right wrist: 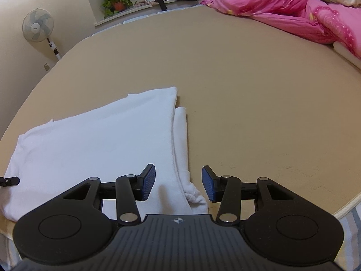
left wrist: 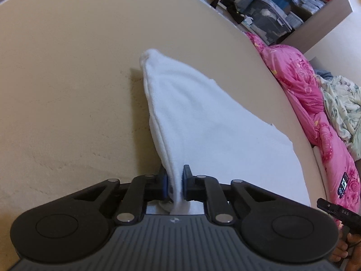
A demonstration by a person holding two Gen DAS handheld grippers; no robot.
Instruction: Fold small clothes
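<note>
A white garment lies on the beige bed. My left gripper is shut on its near left edge, and the cloth rises in a ridge from the blue pads. In the right wrist view the same white garment lies folded flat at the lower left, a second layer showing along its right side. My right gripper hovers open over the garment's near right corner, and its blue pads touch nothing. A black tip of the left gripper shows at the left edge.
A pink quilt and a floral blanket are heaped along the bed's far side. A standing fan, a potted plant and cluttered shelves lie beyond the bed. The bed's near edge runs close to the right gripper.
</note>
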